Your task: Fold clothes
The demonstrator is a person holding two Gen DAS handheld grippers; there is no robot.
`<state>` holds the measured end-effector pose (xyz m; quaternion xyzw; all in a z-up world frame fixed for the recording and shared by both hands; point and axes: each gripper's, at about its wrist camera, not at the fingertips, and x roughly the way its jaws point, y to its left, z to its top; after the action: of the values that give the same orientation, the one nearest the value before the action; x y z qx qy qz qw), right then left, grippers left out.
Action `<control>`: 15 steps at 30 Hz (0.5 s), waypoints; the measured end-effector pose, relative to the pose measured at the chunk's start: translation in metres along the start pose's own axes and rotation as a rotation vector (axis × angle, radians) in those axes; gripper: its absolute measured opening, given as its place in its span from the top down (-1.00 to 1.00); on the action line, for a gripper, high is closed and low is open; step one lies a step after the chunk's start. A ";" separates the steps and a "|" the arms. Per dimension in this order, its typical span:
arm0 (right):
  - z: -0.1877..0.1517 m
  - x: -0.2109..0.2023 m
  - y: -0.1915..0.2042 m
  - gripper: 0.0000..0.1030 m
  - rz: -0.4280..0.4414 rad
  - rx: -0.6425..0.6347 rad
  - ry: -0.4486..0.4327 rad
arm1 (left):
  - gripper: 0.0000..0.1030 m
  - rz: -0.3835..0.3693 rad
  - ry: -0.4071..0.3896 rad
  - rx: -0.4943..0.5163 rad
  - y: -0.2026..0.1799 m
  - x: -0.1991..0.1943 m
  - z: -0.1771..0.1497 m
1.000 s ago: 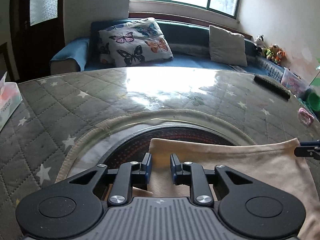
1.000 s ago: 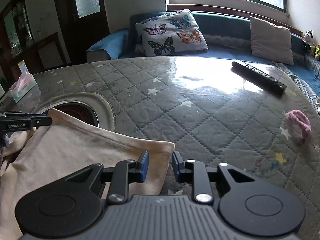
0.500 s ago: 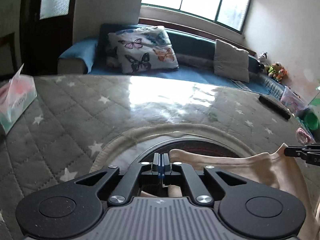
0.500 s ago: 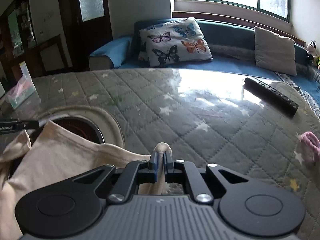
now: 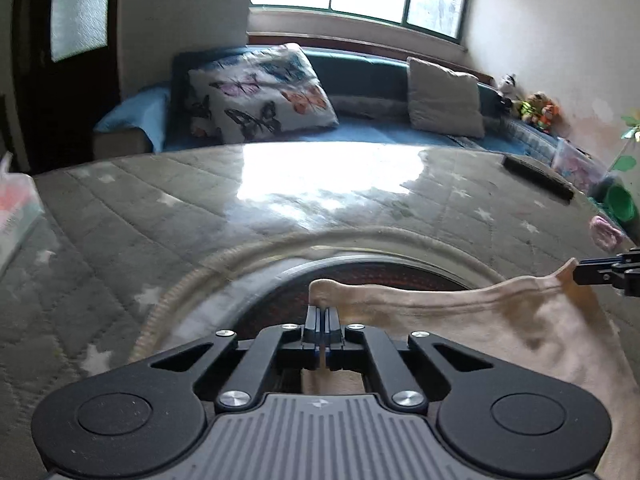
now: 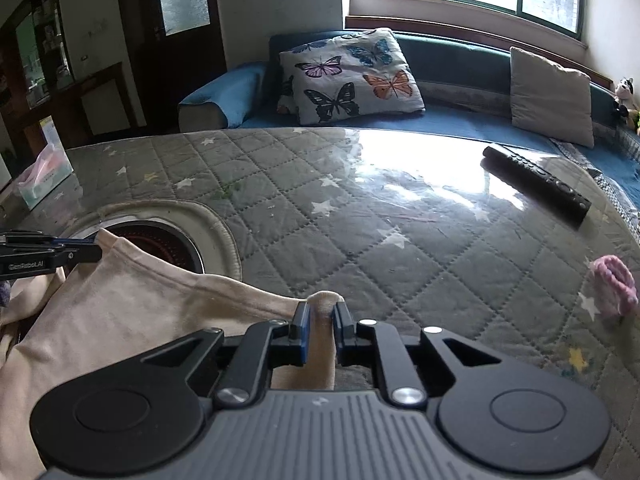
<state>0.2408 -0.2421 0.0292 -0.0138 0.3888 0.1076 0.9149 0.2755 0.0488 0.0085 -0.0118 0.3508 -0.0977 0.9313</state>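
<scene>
Garment (image 6: pixel 120 320): beige, lying at the near edge of the quilted surface (image 6: pixel 400 232), partly over a round dark opening (image 6: pixel 160 240). Left tool (image 5: pixel 323 312) is clenched on one hem corner. Right tool (image 6: pixel 320 316), whose jaws have just parted slightly, grips the other corner, cloth bunched between the pads. A remote (image 6: pixel 536 176) lies well apart.
</scene>
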 end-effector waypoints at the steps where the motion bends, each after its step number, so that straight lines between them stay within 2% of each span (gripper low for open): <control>1: 0.000 0.000 0.001 0.76 -0.001 0.000 -0.004 | 0.97 0.008 -0.006 -0.003 0.003 -0.002 0.000; 5: 0.002 0.001 0.007 0.66 0.004 -0.012 -0.020 | 0.97 0.052 -0.010 -0.016 0.017 -0.006 0.004; 8: 0.004 0.002 0.014 0.66 0.005 -0.026 -0.035 | 0.97 0.065 0.005 -0.026 0.024 -0.003 0.005; 11: 0.005 0.001 0.022 0.66 0.010 -0.042 -0.053 | 0.95 0.045 0.024 -0.041 0.027 -0.001 0.005; 15: 0.004 -0.005 0.037 0.66 0.030 -0.101 -0.053 | 0.81 0.046 0.019 -0.059 0.032 -0.011 0.007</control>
<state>0.2325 -0.2064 0.0375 -0.0512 0.3587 0.1410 0.9213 0.2771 0.0823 0.0181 -0.0300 0.3625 -0.0661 0.9292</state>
